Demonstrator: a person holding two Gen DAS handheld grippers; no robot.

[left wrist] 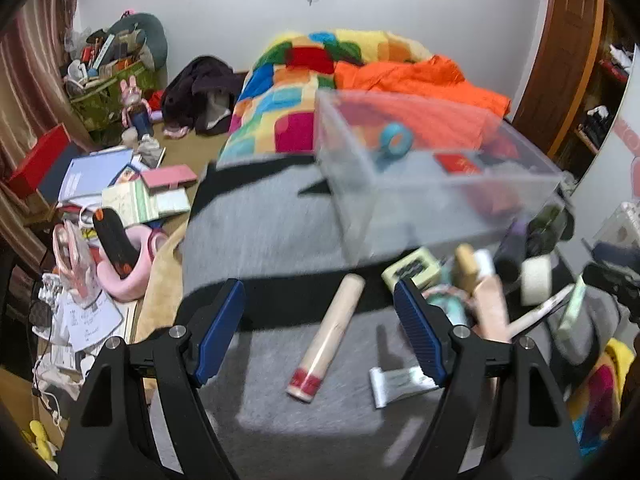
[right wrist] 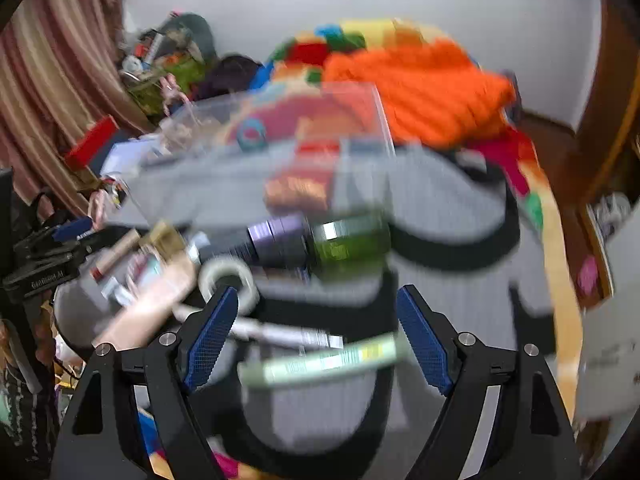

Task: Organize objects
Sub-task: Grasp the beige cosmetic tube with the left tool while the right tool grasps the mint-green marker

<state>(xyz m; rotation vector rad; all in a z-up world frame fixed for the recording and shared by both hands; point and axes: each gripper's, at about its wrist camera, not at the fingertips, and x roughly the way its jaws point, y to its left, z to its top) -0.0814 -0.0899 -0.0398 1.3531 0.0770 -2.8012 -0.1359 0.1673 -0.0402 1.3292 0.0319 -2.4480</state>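
Hovering over one clear box (one blue tape roll inside), left tongs and right tongs spread, empty

Bright indoor light, motion blur, fisheye vignetting

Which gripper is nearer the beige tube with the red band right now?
Left. The left gripper is open with the beige tube lying between its fingers on the grey cloth. The right gripper is off to the side, over the pale green tube.

One clear box, two tape rolls
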